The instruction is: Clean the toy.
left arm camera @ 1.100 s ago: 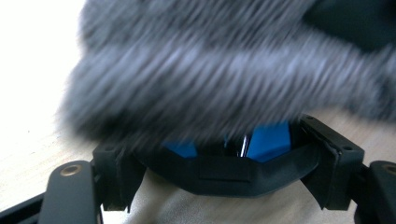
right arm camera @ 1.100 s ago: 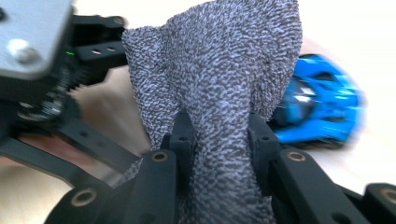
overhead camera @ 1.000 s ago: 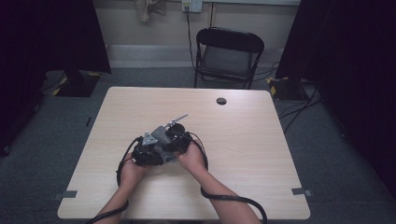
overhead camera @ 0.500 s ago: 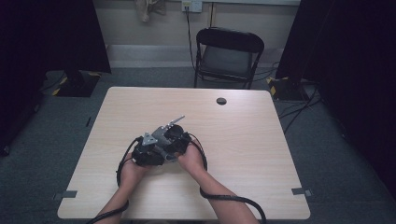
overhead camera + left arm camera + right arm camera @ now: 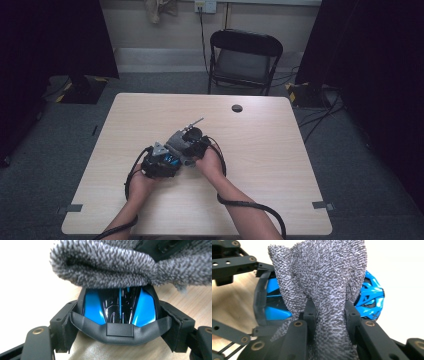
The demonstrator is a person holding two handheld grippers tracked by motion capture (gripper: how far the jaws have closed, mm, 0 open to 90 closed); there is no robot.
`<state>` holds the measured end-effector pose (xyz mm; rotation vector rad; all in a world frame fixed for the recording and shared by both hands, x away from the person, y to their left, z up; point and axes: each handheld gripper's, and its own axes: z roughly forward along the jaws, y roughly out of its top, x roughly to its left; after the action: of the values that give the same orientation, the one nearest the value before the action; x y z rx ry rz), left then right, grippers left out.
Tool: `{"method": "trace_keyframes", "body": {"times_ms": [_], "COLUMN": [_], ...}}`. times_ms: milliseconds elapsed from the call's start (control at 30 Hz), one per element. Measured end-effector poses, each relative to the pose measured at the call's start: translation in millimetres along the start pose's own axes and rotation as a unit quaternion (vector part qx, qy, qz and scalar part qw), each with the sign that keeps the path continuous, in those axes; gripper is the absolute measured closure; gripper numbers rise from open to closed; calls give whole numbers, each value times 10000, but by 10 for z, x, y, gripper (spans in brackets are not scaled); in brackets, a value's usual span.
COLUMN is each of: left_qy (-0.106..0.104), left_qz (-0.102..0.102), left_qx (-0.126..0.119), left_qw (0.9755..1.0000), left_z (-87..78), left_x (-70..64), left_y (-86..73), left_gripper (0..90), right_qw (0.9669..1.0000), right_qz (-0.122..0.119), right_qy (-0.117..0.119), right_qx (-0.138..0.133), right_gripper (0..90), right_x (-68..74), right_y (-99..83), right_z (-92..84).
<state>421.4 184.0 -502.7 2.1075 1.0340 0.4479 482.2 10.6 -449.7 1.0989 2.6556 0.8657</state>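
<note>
Here, the left tongs (image 5: 120, 327) stand wide but clamped on a glossy blue and black bicycle helmet (image 5: 120, 307), its black visor edge pinched between the two pads in the left gripper view. The right tongs (image 5: 329, 312) are clenched almost fully on a grey microfibre cloth (image 5: 322, 277), the fabric bunched between the jaws and fanning out above them. In the right gripper view the cloth drapes over the middle of the helmet (image 5: 372, 297), whose blue shell shows on both sides of it, with the left tongs' black linkage at the upper left edge of the picture. In the left gripper view the cloth (image 5: 105, 262) lies against the top of the helmet, covering its far part.

In the high view both hands meet near the middle of the pale wooden counter (image 5: 270, 150), a little toward the person's side, the left tongs (image 5: 159, 161) just beside the right tongs (image 5: 192, 142), and the helmet is held between them above the counter.

Compared with a second ago, the right hand has shifted slightly across the helmet, while the left hand has kept its place; both grips are unchanged.
</note>
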Motion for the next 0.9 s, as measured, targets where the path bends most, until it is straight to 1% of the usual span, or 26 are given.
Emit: {"method": "trace_keyframes", "body": {"times_ms": [100,233,300,367,433,533,700,800,900], "left_qy": [-1,-9,3,0,5,7,11,9,10], "left_qz": [-7,-17,-7,-3,0,-6,29,27,31], "left_qx": [6,-4,-3,-1,-1,-2,5,4,12], "left_qw": [10000,10000,10000,10000,10000,10000,10000,10000,10000], "left_z": [0,1,0,0,0,0,-2,-1,-2], "left_x": [-1,-2,-1,-1,0,-1,3,2,3], "left_y": [0,-1,0,0,0,0,1,1,2], "left_gripper": [245,245,246,246,245,246,245,246,246], "right_qw": [10000,9999,9999,9997,9997,9998,9993,9992,9987], "right_qz": [88,136,140,217,200,112,331,350,410], "right_qy": [-24,5,-17,46,53,-70,-43,-103,-147], "right_qx": [10,35,57,101,128,158,145,170,257], "right_gripper": [706,706,706,706,705,706,707,707,707], "right_x": [-41,-86,-107,-136,-164,-184,-264,-305,-349], "right_y": [9,9,13,24,40,62,85,98,125], "right_z": [5,8,11,14,19,25,37,47,65]}}
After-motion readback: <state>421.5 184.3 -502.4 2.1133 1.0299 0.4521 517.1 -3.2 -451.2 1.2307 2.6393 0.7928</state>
